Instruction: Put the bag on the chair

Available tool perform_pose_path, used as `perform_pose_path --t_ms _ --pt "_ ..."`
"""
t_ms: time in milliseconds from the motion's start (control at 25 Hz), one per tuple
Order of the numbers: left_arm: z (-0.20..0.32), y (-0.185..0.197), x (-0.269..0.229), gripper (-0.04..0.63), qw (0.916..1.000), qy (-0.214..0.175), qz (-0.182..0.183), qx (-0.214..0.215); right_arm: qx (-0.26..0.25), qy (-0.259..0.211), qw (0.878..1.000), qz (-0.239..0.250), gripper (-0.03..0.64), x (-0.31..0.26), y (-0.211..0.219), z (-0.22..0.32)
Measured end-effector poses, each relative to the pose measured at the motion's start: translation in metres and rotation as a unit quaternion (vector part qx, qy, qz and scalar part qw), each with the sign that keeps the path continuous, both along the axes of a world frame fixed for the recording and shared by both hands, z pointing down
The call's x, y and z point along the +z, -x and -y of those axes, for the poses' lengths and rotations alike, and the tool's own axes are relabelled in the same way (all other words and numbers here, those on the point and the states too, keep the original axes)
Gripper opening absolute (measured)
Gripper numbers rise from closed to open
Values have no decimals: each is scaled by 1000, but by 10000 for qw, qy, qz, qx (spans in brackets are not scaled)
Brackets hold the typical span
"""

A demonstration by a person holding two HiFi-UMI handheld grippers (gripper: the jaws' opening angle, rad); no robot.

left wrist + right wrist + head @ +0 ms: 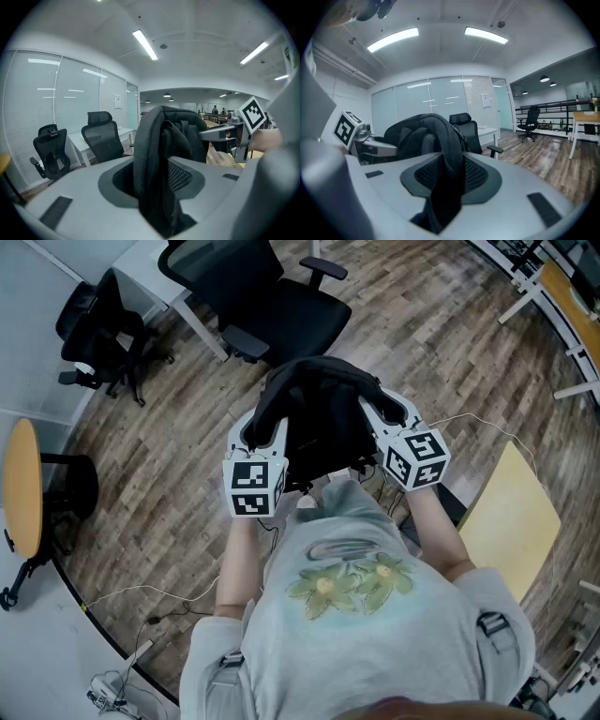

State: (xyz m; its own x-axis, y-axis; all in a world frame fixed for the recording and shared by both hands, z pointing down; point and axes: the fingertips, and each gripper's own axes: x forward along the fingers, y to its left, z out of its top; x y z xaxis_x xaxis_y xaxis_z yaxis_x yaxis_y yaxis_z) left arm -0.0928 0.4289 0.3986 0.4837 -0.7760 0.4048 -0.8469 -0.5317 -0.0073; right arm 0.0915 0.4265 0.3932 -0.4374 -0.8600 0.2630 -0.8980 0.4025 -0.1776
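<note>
Above the wood-plank floor [159, 484], directly in front of the person's torso, the black bag [314, 418] hangs in the air between the two grippers. Left gripper [265, 427]: jaws partly closed, pads clamped on a padded black strap [149, 159] of the bag, which passes upright through the jaw gap. Right gripper [373, 411]: jaws likewise partly closed, pads clamped on a second strap [449, 154] that arches over and drops between them. Both grippers sit at about the same height, one at each side of the bag, with their marker cubes facing the head camera. The black office chair [281, 310] stands just beyond the bag, and the bag is not on it. A second black chair [94, 329] stands well apart at the far left, beside a white desk [150, 263].
</note>
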Motion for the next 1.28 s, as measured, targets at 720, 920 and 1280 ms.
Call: perform_pose_path --t_ms 720,920,1280 --pt "55 -51 6 164 9997 114 90 -203 -244 41 9997 -79 127 6 -50 62" --pt "72 -67 11 163 9997 122 81 -204 -348 86 9994 -36 127 11 -67 82" --pt "96 -87 6 163 9990 -26 51 -447 -524 -51 9986 -78 127 2 -86 114"
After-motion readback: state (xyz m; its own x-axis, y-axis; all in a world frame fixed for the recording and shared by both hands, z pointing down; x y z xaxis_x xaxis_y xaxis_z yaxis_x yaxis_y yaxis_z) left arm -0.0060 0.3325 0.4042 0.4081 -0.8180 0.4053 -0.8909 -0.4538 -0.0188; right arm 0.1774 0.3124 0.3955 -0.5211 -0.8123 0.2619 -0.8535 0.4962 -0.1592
